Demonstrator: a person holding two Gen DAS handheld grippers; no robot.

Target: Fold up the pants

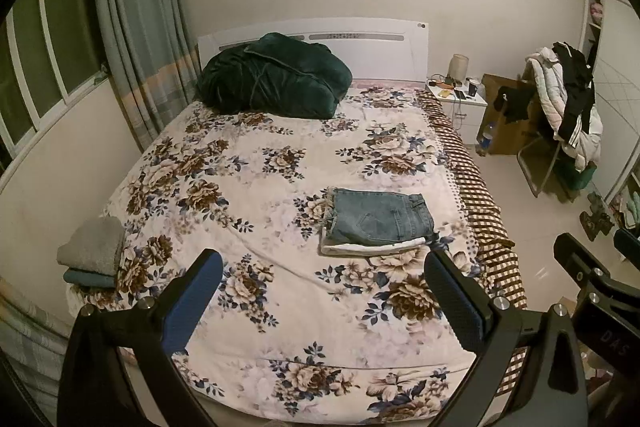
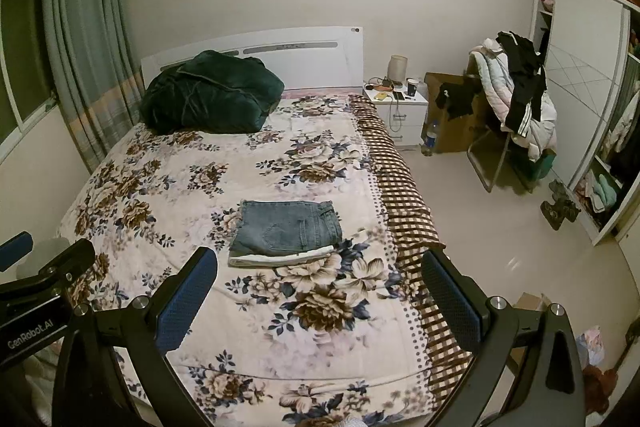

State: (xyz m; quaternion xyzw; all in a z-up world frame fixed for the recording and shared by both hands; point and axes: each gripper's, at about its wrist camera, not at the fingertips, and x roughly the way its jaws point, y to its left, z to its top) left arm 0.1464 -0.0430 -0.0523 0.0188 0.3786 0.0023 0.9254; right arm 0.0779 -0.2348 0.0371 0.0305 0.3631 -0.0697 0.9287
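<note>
Folded blue jeans (image 1: 380, 217) lie on a folded white garment (image 1: 372, 247) on the floral bedspread (image 1: 240, 187), right of the bed's middle. They also show in the right wrist view (image 2: 288, 229). My left gripper (image 1: 324, 291) is open and empty, held above the near part of the bed, short of the jeans. My right gripper (image 2: 320, 291) is open and empty too, over the bed's near right part. Each gripper shows at the edge of the other's view.
A dark green blanket (image 1: 276, 77) is heaped at the headboard. Folded grey and teal clothes (image 1: 94, 253) sit at the bed's left edge. A nightstand (image 1: 460, 99), a chair piled with clothes (image 1: 564, 107) and a wardrobe (image 2: 592, 99) stand to the right.
</note>
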